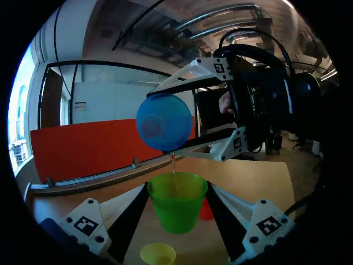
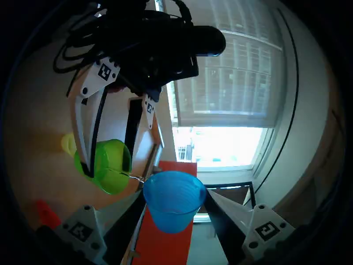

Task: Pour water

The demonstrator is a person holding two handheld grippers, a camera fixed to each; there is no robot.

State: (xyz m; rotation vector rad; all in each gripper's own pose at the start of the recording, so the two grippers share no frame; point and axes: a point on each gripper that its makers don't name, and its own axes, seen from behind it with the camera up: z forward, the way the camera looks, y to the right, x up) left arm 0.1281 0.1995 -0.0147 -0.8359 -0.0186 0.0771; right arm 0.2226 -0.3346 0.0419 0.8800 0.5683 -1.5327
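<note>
Your left tool (image 1: 177,189) pinches the green cup (image 1: 177,214) upright between both fingers, over the desk (image 1: 258,176). Your right tool (image 2: 175,194) clamps the blue cup (image 2: 172,214), tipped just above it. A thin stream of water (image 1: 174,170) falls from its rim into the green cup. A yellow cup (image 1: 157,254) stands nearer you, and a red cup (image 1: 205,212) just behind.

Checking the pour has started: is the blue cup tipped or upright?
Tipped: the blue cup lies on its side, and a thin stream runs from its rim into the green cup below.
</note>
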